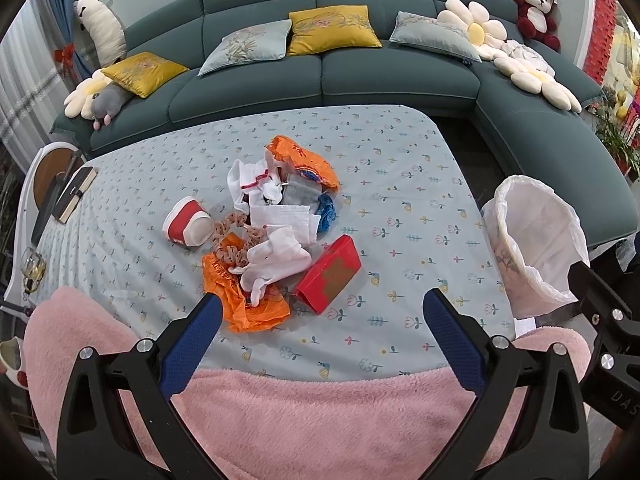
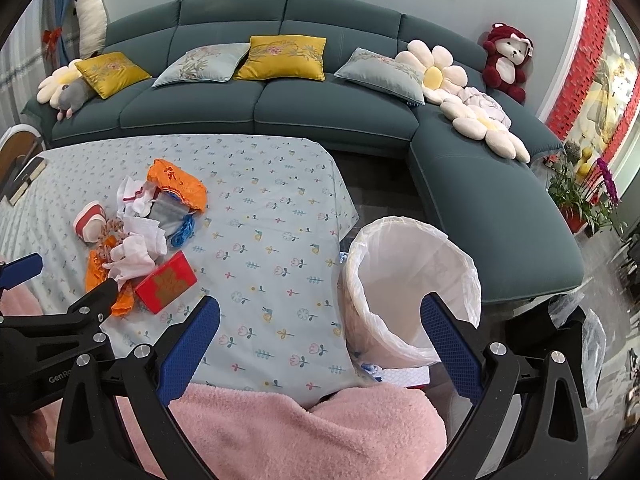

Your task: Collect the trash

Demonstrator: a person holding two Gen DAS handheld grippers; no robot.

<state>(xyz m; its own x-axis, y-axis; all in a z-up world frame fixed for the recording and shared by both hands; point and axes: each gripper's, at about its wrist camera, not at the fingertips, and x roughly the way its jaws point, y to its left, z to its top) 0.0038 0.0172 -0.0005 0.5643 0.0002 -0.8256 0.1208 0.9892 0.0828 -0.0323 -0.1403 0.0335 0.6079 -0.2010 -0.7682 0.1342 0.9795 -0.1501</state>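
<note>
Two hand-held grippers, left point(image 1: 322, 306) and right point(image 2: 320, 314), gape above crumpled orange plastic point(image 1: 256, 308) and a glossy red box point(image 1: 329, 274).

My right gripper point(image 2: 320, 320) hangs wide open over the tabletop point(image 2: 272, 216); the lined bin point(image 2: 400, 264) sits just ahead-right, the trash pile point(image 2: 148, 232) far left.

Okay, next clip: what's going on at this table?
A person holds a gripper in each hand over a table with a flowered cloth. Both the left gripper and the right gripper are open and empty. A pile of trash (orange bags, white tissues, a red box) lies untouched mid-table. A lined bin stands at the table's right edge, apparently empty. Nothing is collected yet.
</note>
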